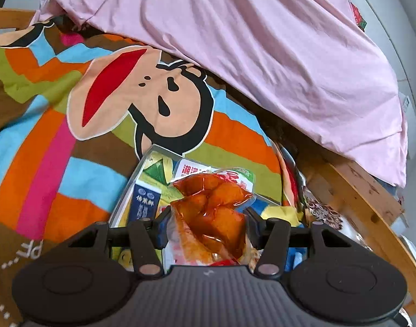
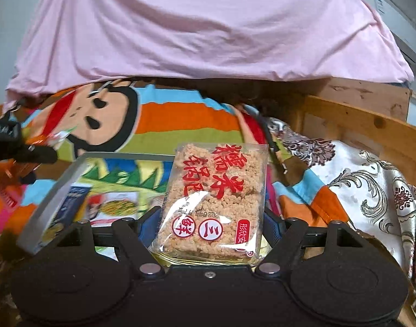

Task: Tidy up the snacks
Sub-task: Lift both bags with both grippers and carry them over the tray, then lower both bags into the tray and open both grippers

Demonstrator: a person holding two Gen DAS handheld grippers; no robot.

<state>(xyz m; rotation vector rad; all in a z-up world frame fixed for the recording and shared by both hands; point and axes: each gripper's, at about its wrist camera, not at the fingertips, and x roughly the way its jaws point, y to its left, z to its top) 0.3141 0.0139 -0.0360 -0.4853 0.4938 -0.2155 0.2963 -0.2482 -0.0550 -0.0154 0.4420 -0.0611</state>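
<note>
Black tongs fill the bottom of each wrist view, two in all, and each pair pinches one snack. Left tongs point(image 1: 206, 218) clamp a clear pouch of orange-red chunks in oily sauce point(image 1: 216, 212); its lower end is hidden behind the tongs' body, and the red print near its top is too blurred to read. Right tongs point(image 2: 210, 223) squeeze the sides of a clear flat packet of pale crispy rice cake point(image 2: 216, 196), printed with large red Chinese characters and two round red seals near its bottom edge.

Below and beyond both packets sits one shallow grey-rimmed tray point(image 2: 48, 199) holding more snack packs, perhaps three or four, though overlap and motion blur make the count unsure. One dark blue carton point(image 1: 143, 203) there shows white Chinese writing, and a green-and-yellow pack point(image 1: 156, 170) lies beside it.

Everything rests on a bed under a striped cartoon-monkey blanket point(image 1: 71, 141). One pink sheet point(image 1: 262, 41) hangs across the top of both views, hiding whatever is behind it. A wooden bed frame point(image 2: 357, 120) and a white floral-patterned cloth point(image 2: 371, 185) lie to the right. In the right wrist view the left tongs appear at the left edge, mostly cut off.
</note>
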